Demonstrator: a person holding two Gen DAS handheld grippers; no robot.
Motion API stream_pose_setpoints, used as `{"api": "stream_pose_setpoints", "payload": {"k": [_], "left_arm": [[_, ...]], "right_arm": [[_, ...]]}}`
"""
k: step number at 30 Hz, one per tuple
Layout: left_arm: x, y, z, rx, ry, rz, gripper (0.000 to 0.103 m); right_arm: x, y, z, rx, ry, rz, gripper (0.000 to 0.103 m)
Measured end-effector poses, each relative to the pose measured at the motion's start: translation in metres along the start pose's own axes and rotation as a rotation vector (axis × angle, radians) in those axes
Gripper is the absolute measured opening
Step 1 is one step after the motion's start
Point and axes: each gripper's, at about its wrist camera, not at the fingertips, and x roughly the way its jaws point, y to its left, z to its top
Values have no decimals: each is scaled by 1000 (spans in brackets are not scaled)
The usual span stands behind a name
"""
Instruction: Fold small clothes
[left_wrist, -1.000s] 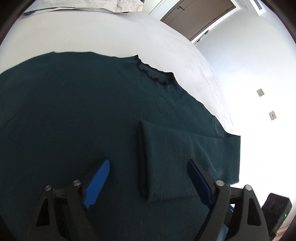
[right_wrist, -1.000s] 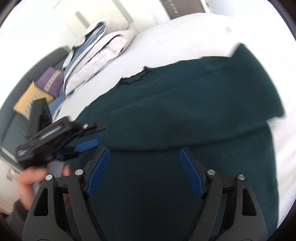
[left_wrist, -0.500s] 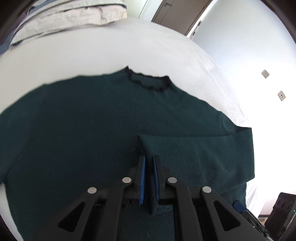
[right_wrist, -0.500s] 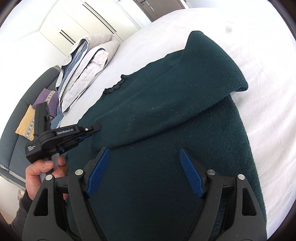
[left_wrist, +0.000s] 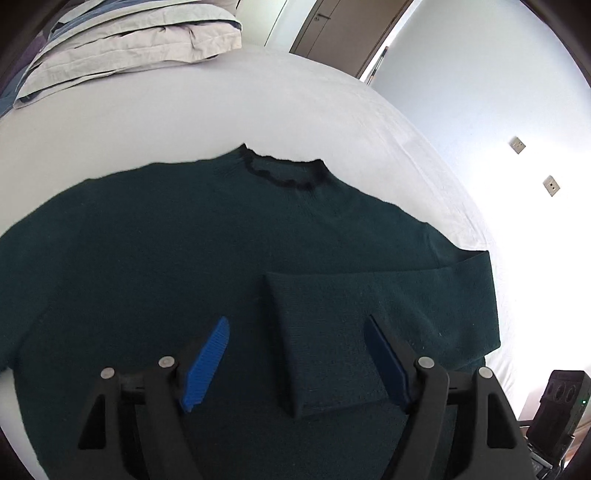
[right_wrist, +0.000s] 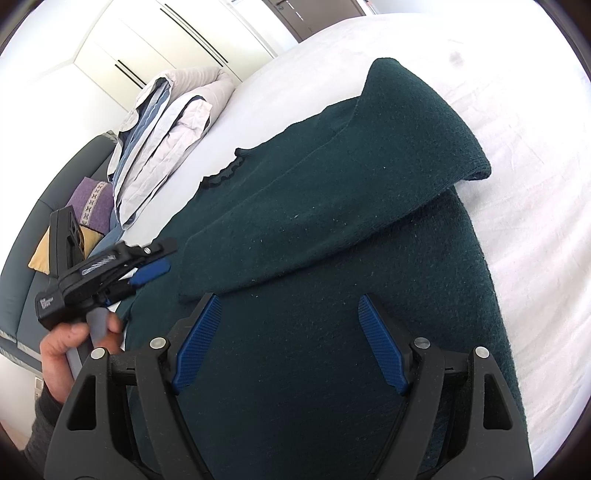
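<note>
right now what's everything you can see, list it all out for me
dark green knit sweater: one, flat on the bed, one sleeve folded across the body
white bed sheet: one, under the sweater
folded grey-white bedding: one stack, far end of the bed
purple cushion: one, on the grey sofa
yellow cushion: one, beside the purple one
brown door: one, back wall
black device: one, off the bed's edge
left gripper: black, blue pads, open above the sleeve cuff
right gripper: same, open over the sweater
</note>
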Motion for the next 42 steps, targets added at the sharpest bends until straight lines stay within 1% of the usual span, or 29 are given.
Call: {"api": "stream_pose_setpoints", "payload": {"k": [1, 2, 3, 4, 6, 7, 8, 11, 15, 18, 20, 22, 25, 27, 28, 29, 32, 34, 37, 40, 41, 42], "left_arm": [[6, 0, -2, -14, 20, -13, 71], [10, 1, -3, -22, 37, -25, 57], [16, 0, -4, -18, 64, -27, 49], [20, -3, -6, -8, 73, -17, 35], [20, -5, -8, 8, 68, -11, 23], [18, -7, -8, 10, 62, -11, 14], [16, -8, -7, 14, 53, -11, 11], [5, -12, -5, 20, 26, -19, 9], [-11, -11, -2, 19, -22, -21, 8], [-22, -1, 2, 7, -53, -5, 8], [-24, 12, 3, -9, -57, 18, 8], [-24, 28, 4, -38, -58, 39, 8], [-28, 45, 5, -68, -75, 57, 8], [-28, 47, 5, -55, -92, 83, 8], [-28, 48, 5, -53, -94, 86, 8], [-27, 49, 5, -50, -96, 84, 8], [-23, 51, 6, -41, -107, 101, 8], [-16, 53, 5, -38, -95, 111, 8], [-8, 57, 1, -43, -83, 115, 8], [-4, 60, -1, -46, -92, 104, 8], [-4, 60, -1, -43, -95, 105, 8], [-5, 61, -1, -43, -100, 104, 8]], "right_arm": [[-1, 0, -1, -1, -1, 0, 76], [-2, 0, -1, -4, -2, -1, 76], [-2, 0, -2, -6, -3, -1, 76], [-3, 0, -3, -8, -4, -1, 76], [-2, -2, -4, -8, -6, -2, 75], [-2, -2, -4, -8, -6, -3, 75], [-2, -2, -4, -10, -7, -5, 75], [-2, 0, -5, -19, -6, -10, 75], [-6, 0, -4, -19, -4, -10, 75], [-15, -2, 1, -2, -17, 6, 75], [-27, -3, 9, 10, -50, 19, 75], [-40, -5, 24, 12, -99, 14, 75], [-51, -10, 56, 2, -159, -44, 75], [-52, -16, 81, -1, -190, -76, 74], [-50, -19, 93, 0, -198, -102, 72], [-45, -24, 107, 5, -201, -133, 69], [-25, -37, 142, 21, -179, -179, 63], [-8, -42, 158, 15, -155, -198, 62], [28, -49, 173, -3, -71, -234, 54], [64, -55, 178, -16, 16, -264, 37], [73, -55, 177, -33, 30, -293, 22], [79, -55, 177, -58, 23, -337, 14]]}}
